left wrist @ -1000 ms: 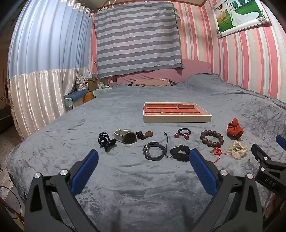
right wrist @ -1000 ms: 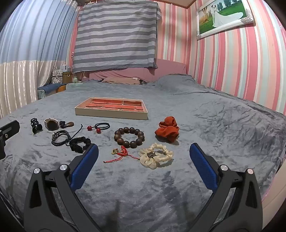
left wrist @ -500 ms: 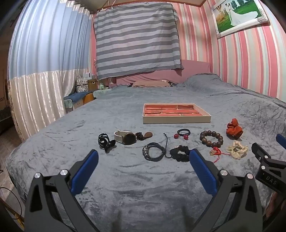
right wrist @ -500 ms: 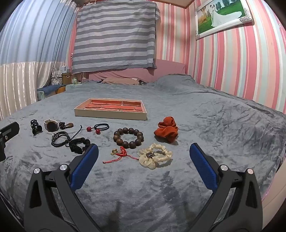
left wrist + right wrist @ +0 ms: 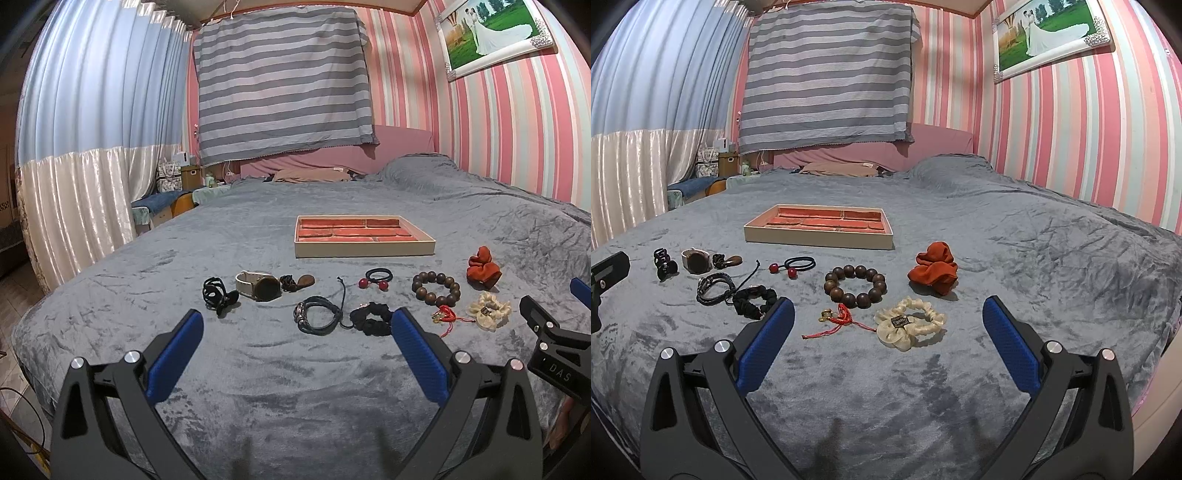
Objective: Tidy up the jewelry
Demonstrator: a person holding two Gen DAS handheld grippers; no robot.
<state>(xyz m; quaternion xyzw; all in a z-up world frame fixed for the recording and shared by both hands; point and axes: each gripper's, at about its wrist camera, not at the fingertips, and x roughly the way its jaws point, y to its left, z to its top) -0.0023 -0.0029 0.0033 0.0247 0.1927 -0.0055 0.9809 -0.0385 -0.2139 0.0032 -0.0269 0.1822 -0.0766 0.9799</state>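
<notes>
A cream tray with red lining (image 5: 364,252) (image 5: 816,238) lies on the grey bedspread. In front of it are spread a watch (image 5: 258,286) (image 5: 696,260), a black claw clip (image 5: 216,295), a dark braided bracelet (image 5: 317,319) (image 5: 714,288), a black scrunchie (image 5: 371,321) (image 5: 753,302), a hair tie with red beads (image 5: 375,278) (image 5: 794,265), a wooden bead bracelet (image 5: 436,291) (image 5: 855,286), a red cord charm (image 5: 838,319), a cream scrunchie (image 5: 908,326) and a rust scrunchie (image 5: 934,271). My left gripper (image 5: 295,330) and right gripper (image 5: 888,319) both hover open and empty above the near bedspread.
The bed runs back to a pink headboard (image 5: 388,146) and a striped hanging cloth (image 5: 280,85). Curtains (image 5: 74,147) and a cluttered side table (image 5: 173,184) stand to the left. A striped wall with a framed photo (image 5: 1049,35) is on the right.
Both grippers have drawn back and risen very slightly, so the items look a little farther away. Nothing on the bed has moved, and both stay open.
</notes>
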